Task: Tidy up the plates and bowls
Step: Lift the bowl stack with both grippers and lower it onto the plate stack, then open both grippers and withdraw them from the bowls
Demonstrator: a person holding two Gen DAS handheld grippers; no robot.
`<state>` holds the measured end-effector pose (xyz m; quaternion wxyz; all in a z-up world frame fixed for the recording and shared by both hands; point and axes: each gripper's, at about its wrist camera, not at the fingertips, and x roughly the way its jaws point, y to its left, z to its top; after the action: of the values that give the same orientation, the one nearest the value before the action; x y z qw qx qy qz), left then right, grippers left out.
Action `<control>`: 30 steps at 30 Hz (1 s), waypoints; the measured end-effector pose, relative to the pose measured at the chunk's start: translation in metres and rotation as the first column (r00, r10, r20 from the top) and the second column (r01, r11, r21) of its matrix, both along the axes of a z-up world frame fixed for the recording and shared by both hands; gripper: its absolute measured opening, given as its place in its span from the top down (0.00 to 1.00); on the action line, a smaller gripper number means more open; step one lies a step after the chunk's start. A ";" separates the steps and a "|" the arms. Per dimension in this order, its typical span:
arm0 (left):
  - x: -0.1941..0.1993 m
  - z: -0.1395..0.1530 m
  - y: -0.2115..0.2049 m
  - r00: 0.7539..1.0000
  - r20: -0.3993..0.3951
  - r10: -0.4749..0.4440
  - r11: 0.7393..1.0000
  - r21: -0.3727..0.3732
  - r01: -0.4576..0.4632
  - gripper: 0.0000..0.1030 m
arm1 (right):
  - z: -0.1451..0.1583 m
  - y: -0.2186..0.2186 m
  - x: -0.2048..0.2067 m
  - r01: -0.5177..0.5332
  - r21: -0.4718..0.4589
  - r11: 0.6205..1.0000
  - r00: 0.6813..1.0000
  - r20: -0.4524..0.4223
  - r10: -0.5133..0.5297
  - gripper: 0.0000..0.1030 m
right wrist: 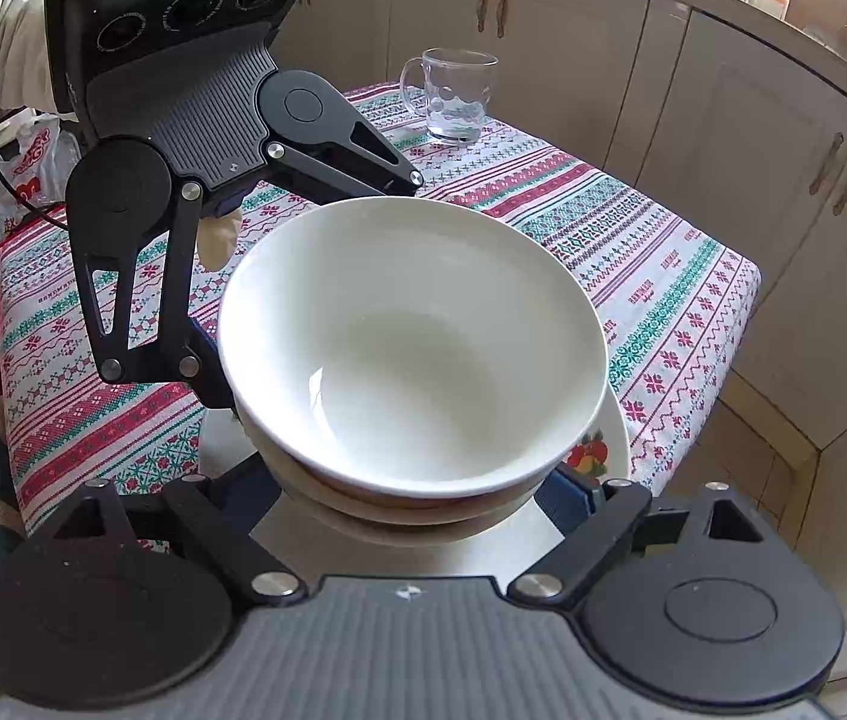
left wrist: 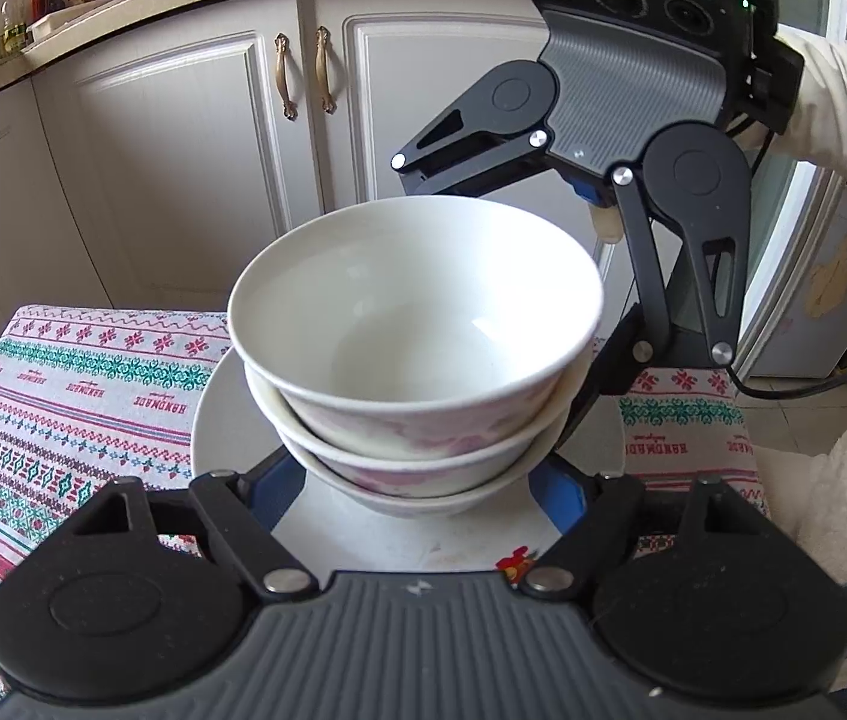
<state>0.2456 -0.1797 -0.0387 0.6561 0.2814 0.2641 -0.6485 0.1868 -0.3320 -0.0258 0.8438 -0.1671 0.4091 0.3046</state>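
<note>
My left tool (left wrist: 411,480) and right tool (right wrist: 417,486) both spread wide around bowls (left wrist: 417,324) on plate (left wrist: 225,420). Uneven squeeze tips stack; bowls slide off counter (left wrist: 63,396).

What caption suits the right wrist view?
Two open grippers flank stacked white bowls on a plate, near a glass mug.

A glass mug (right wrist: 452,97) stands far ahead of the right gripper on a striped cloth (right wrist: 651,276). Bottles (left wrist: 3,30) sit up left, cupboard doors (left wrist: 195,138) ahead.
</note>
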 end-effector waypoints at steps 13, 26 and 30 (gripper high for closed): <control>-0.021 0.004 0.014 0.990 0.136 0.046 0.997 -0.071 -0.037 0.08 | -0.004 -0.002 -0.004 0.027 0.021 0.999 1.000 0.006 -0.027 0.00; -0.069 0.027 0.060 0.899 0.157 0.409 0.898 -0.245 -0.366 0.01 | 0.016 0.012 -0.051 0.235 0.003 0.972 0.969 0.074 -0.235 0.00; -0.096 0.037 0.069 0.793 0.147 0.591 0.783 -0.339 -0.521 0.00 | 0.024 0.023 -0.074 0.403 0.017 0.915 0.909 0.109 -0.402 0.00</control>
<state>0.1496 -0.1110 -0.0013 0.8794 0.1718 0.1580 -0.4150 0.1128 -0.3094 -0.0022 0.9092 -0.0981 0.3883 0.1133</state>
